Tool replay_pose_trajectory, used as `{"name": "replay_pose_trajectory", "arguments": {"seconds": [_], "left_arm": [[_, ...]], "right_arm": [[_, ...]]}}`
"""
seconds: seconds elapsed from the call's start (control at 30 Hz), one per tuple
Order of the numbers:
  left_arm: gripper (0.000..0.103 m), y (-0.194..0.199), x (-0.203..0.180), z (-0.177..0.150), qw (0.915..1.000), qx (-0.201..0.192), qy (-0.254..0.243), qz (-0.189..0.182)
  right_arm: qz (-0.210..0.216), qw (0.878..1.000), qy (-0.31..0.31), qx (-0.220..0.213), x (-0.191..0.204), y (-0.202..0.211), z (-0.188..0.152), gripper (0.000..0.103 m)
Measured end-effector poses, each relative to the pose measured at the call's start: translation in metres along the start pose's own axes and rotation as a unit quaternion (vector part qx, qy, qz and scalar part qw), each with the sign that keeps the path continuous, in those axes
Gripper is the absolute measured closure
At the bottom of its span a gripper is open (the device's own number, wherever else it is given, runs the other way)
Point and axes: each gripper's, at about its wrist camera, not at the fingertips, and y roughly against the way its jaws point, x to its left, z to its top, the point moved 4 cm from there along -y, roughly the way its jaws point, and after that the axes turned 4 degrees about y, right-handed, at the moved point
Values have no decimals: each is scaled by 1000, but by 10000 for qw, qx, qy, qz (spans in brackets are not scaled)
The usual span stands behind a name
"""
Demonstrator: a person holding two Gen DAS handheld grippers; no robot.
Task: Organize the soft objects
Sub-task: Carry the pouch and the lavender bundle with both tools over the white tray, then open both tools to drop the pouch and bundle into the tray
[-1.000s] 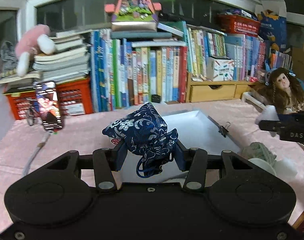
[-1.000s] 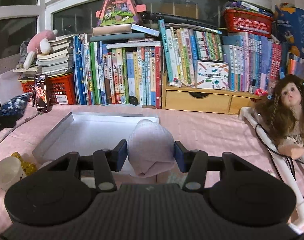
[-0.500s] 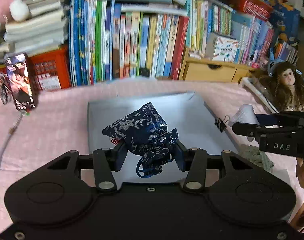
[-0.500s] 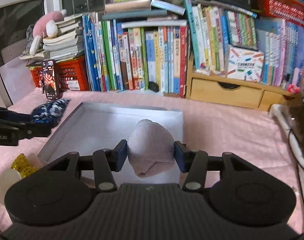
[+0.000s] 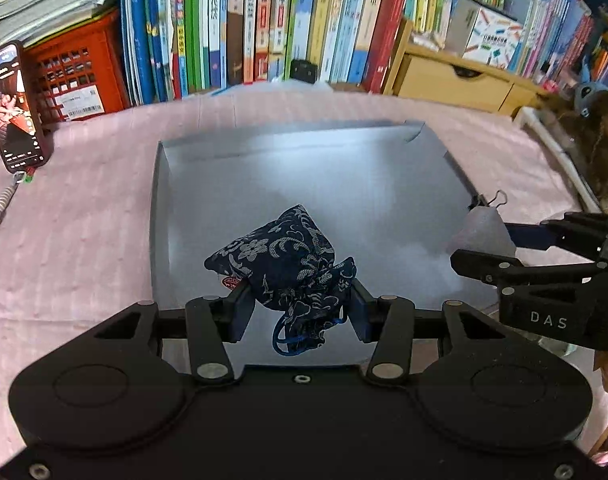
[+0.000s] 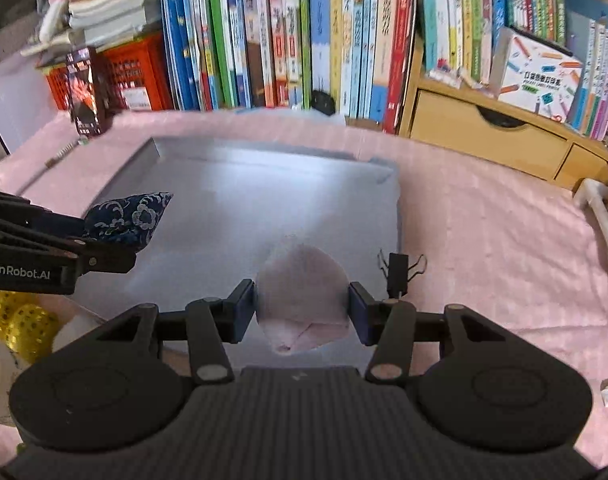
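My left gripper (image 5: 296,312) is shut on a dark blue pouch with a white flower pattern (image 5: 281,258), held above the near part of the shallow grey tray (image 5: 304,168). Its blue drawstring hangs below the fingers. My right gripper (image 6: 302,310) is shut on a pale pink rolled soft bundle (image 6: 304,292), above the tray's (image 6: 231,200) near right part. Each gripper shows in the other's view: the right one (image 5: 480,246) with the bundle at the tray's right edge, the left one (image 6: 103,236) with the pouch (image 6: 131,216) over the tray's left side.
The tray lies on a pink cloth (image 5: 83,220). A black binder clip (image 6: 398,270) sits on its right rim. Rows of books (image 5: 263,20), a red crate (image 5: 71,76), a phone (image 5: 13,108) and wooden drawers (image 6: 484,136) line the back. A doll (image 5: 604,140) sits right; yellow balls (image 6: 19,320) lie near left.
Both grippers moved forward and tilted down over the grey tray, each still holding its soft object. The tray now fills the middle of both views.
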Motion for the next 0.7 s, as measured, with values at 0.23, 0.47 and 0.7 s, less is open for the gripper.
{"name": "replay_pose_trajectory", "arguments": {"seconds": [0.23,0.47,0.7], "left_arm": [[57,-20,6,0,9994,299,92,117],[56,-30,8,1,9989,423,111,137],[54,-31,7,2,9989,424,108,193]], "right_arm": [[-17,9996,23,278,1,-18,3,47],[-3,9988,56,488,2,-30,4,47],[22,9984,27,562,2,-32,4,39]]}}
